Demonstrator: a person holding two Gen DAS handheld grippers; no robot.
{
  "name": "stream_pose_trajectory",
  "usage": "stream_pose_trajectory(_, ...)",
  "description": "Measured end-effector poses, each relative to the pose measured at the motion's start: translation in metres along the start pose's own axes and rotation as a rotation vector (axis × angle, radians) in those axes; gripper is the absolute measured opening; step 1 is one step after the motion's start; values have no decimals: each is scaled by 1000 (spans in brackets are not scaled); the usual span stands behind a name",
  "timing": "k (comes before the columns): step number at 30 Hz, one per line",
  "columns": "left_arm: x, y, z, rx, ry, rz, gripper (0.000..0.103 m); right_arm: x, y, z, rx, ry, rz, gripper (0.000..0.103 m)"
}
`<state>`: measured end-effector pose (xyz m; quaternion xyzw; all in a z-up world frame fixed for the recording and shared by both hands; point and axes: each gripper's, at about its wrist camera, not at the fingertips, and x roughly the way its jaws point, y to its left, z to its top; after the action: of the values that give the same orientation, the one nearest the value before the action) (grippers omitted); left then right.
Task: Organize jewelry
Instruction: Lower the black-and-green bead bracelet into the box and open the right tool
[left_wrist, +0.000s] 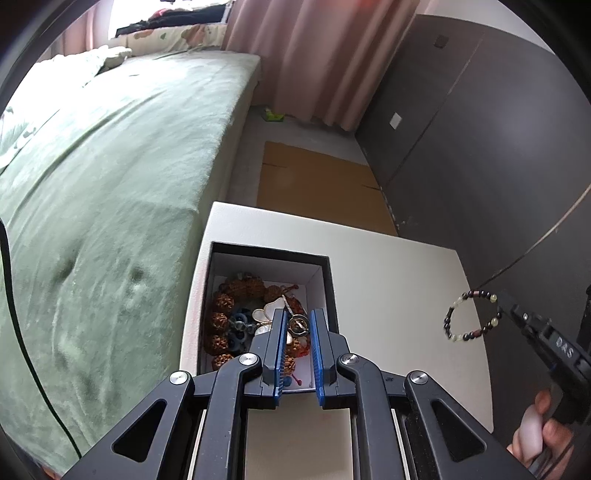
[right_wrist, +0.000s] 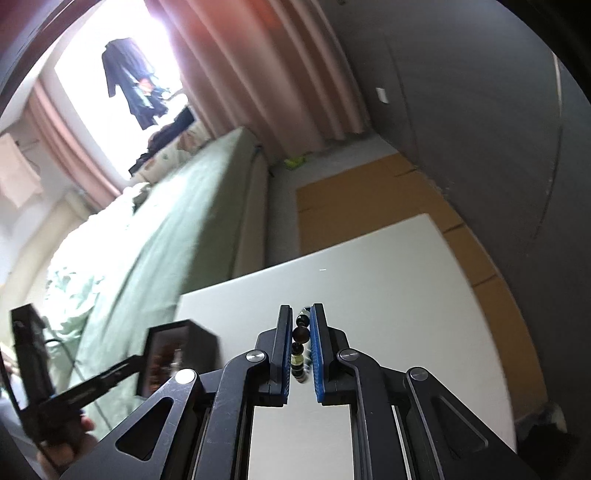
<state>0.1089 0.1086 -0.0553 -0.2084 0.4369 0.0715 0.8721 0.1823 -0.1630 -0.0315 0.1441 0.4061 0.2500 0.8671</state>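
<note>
A black jewelry box (left_wrist: 328, 280) with a white lining stands on the left part of the white table (left_wrist: 388, 266). It holds brown bead bracelets (left_wrist: 221, 306), a blue piece and a white butterfly-shaped piece (left_wrist: 267, 312). My left gripper (left_wrist: 299, 317) hangs over the box, shut on a small metal ring (left_wrist: 297, 325). To the right, above the table, my right gripper (left_wrist: 502, 301) is shut on a dark and pale beaded bracelet (left_wrist: 471, 317), which dangles as a loop. In the right wrist view the beaded bracelet (right_wrist: 299, 336) sits pinched between the pads of the right gripper (right_wrist: 300, 314). There the box (right_wrist: 177, 354) and the left gripper (right_wrist: 142, 360) are blurred.
A bed with a green cover (left_wrist: 92, 184) runs along the table's left side. Flattened cardboard (left_wrist: 314, 184) lies on the floor beyond the table. Dark cabinet doors (left_wrist: 480, 147) stand to the right, and pink curtains (left_wrist: 303, 55) hang behind. A person's hand (left_wrist: 535, 432) grips the right tool's handle.
</note>
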Motion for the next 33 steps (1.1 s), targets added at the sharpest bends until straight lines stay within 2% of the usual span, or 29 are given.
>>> stream_pose_trajectory(5, 0, 4, 3, -37, 16, -54, 15, 11, 20, 1, -35, -5, 52, 11)
stream_pose_trajectory(7, 0, 5, 4, -40, 24, -80, 37, 12, 26, -1, -42, -8, 73, 11)
stream_pose_trajectory(8, -1, 7, 5, -47, 21, -95, 58, 14, 29, -1, -43, -8, 82, 11)
stream_pose_trajectory(9, -3, 9, 6, -57, 7, -105, 69, 15, 31, -2, -43, -9, 92, 11)
stream_pose_trajectory(14, -20, 30, 15, -128, -45, -125, 70, 21, 45, -4, -42, -16, 152, 11)
stream_pose_trajectory(20, -29, 56, 24, -186, -70, -104, 70, 31, 76, -8, -82, -19, 245, 11)
stream_pose_trajectory(25, -39, 73, 28, -216, -119, -52, 70, 47, 105, -12, -86, 0, 338, 11)
stream_pose_trajectory(29, -43, 83, 31, -245, -134, -61, 70, 67, 121, -17, -71, 28, 391, 11)
stream_pose_trajectory(30, -42, 84, 31, -247, -132, -63, 70, 72, 124, -18, -70, 35, 375, 11)
stream_pose_trajectory(32, -41, 83, 30, -241, -124, -69, 70, 88, 125, -23, -82, 59, 248, 14)
stream_pose_trajectory(33, -41, 82, 30, -232, -120, -73, 70, 95, 122, -24, -83, 81, 209, 18)
